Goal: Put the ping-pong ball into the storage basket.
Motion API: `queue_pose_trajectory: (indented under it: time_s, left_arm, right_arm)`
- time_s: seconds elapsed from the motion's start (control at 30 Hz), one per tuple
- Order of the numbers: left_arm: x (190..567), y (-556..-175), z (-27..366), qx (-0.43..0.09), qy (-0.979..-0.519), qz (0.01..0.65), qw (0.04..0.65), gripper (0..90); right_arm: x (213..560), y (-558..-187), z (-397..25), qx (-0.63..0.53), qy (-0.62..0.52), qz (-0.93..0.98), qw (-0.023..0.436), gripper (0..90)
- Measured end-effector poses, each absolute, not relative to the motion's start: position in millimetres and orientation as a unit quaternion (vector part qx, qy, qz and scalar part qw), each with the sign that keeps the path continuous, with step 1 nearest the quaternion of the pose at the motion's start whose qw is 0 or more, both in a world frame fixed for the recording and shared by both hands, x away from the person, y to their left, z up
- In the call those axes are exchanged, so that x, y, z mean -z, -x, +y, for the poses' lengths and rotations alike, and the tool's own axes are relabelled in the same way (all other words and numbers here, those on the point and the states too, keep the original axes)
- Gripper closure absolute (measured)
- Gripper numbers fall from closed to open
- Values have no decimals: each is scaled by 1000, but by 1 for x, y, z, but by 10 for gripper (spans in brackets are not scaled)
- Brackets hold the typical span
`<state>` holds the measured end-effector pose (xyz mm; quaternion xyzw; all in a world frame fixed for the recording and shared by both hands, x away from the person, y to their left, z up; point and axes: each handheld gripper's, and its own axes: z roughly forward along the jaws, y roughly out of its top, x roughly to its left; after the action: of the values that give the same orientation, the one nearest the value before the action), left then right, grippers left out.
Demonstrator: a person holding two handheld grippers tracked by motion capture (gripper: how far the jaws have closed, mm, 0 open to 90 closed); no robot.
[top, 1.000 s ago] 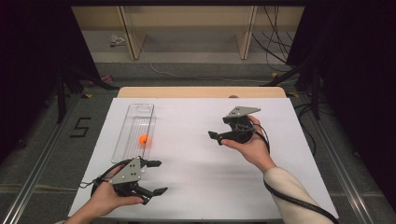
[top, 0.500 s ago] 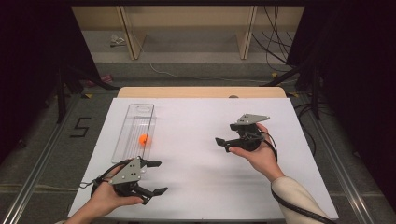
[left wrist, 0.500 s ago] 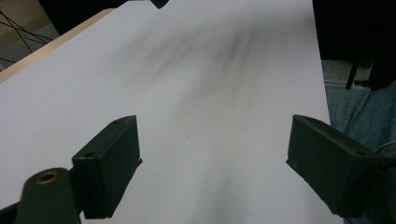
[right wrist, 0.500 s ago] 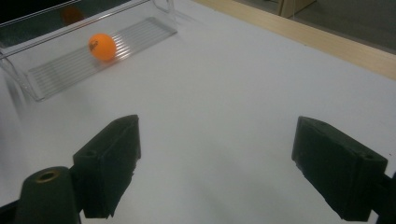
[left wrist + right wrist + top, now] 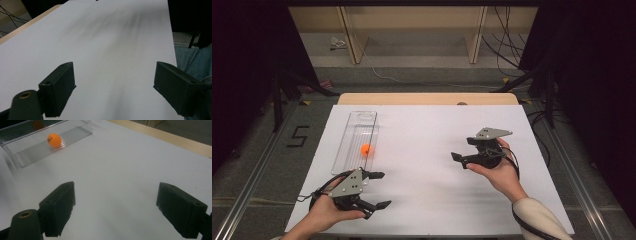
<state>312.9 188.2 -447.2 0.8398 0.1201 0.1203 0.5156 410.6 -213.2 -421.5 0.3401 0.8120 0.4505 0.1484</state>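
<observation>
1. Two grippers are over the white table (image 5: pixel 427 145), both with jaws spread wide and empty.
2. Left gripper (image 5: pixel 381 190) sits near the front edge, just below the tray (image 5: pixel 357 127).
3. Right gripper (image 5: pixel 457 159) (well apart from the tray) faces the orange ball (image 5: pixel 366 149), which lies inside the clear tray.

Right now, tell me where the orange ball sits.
In the high view, the orange ball lies inside the clear tray at the table's left, beyond the left gripper.

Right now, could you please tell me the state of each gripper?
Left gripper: open, holding nothing, low over the white table.
Right gripper: open, holding nothing, pointing towards the orange ball in the clear tray.
</observation>
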Motion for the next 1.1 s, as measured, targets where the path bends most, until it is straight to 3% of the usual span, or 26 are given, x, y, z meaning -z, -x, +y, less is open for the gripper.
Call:
queue_pose_trajectory:
  time_s: [1.1]
  left_arm:
    - [447, -313, 189, -122, -839, 124, 517, 167]
  right_arm:
    - [431, -377, -253, -447, -367, 802, 147, 164]
